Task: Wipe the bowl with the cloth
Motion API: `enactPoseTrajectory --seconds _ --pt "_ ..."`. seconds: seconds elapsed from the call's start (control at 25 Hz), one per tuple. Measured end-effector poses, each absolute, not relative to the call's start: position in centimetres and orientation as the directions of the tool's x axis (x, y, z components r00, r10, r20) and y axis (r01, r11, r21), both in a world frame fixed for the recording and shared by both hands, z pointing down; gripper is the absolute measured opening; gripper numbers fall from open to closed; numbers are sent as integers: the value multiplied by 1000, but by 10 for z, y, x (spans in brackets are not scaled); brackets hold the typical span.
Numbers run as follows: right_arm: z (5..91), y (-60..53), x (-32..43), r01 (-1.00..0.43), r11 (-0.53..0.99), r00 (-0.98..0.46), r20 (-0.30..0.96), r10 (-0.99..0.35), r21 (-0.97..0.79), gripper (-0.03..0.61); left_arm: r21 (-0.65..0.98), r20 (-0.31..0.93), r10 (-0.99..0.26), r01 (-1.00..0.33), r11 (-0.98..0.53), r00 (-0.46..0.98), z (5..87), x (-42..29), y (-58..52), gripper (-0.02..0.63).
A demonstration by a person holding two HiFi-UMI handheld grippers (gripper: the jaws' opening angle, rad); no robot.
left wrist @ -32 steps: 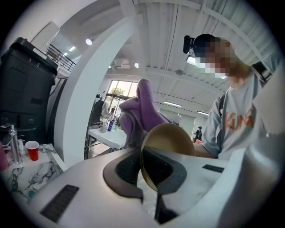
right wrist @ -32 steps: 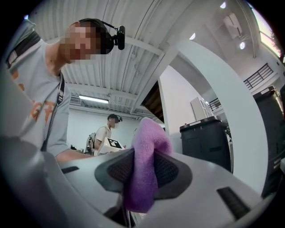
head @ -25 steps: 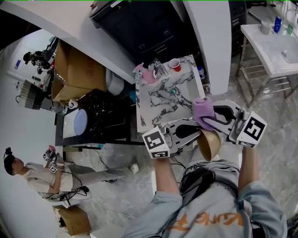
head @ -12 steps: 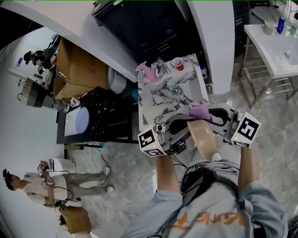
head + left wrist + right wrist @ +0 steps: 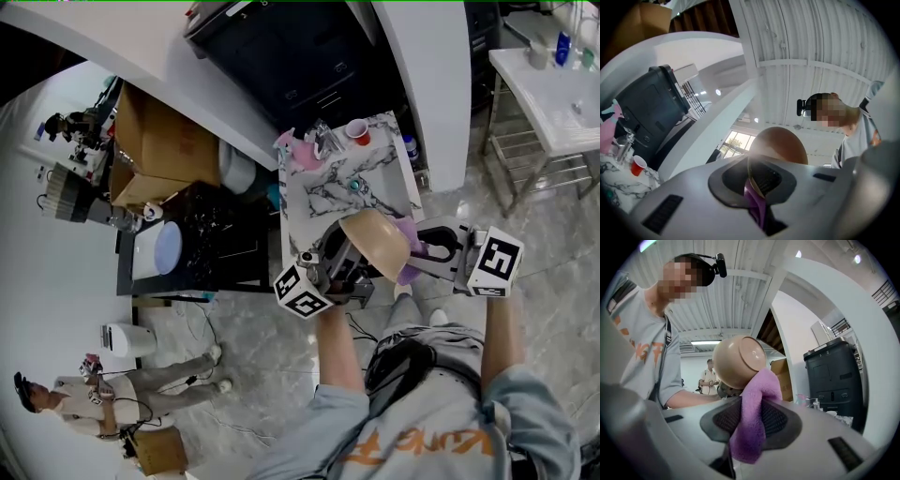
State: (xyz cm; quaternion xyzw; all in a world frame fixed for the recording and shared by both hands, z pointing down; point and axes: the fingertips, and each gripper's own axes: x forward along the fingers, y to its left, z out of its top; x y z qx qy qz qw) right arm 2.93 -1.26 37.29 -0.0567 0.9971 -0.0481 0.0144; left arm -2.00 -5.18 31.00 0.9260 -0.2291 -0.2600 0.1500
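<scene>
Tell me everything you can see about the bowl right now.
The bowl is smooth and tan, ceramic or plastic by its look, with a round foot ring on its base. It is held up in the air, tipped so that its outside and base face the right gripper. The left gripper is shut on its rim. The purple cloth, clamped in the right gripper, presses against its outer wall.

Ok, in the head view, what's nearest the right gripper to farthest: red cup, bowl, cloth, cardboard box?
1. cloth, clamped in it.
2. bowl, just left, against the cloth.
3. red cup, far end of the table.
4. cardboard box, far left.
</scene>
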Motion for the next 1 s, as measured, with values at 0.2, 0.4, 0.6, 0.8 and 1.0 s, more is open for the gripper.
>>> enactPoseTrajectory --seconds 0.2,0.4,0.6,0.8,1.0 --pt "369 -3 28 -39 992 -997 -56 -46 -122 129 472 -399 -626 -436 -767 669 319 -52 -62 31" --pt "356 6 31 30 989 -990 -143 9 -144 129 499 -295 -719 -540 -677 629 341 -74 -67 31" --pt "336 7 43 50 988 -967 -254 12 -145 129 485 -147 -744 -608 -629 652 370 -66 -67 31" --pt "330 1 54 2 989 -952 -304 -44 -151 129 523 -214 -674 -500 -690 707 374 -55 -57 30" --pt "327 -9 68 -51 986 -941 -324 -101 -158 129 520 -218 -593 -422 -743 775 379 -35 -52 29"
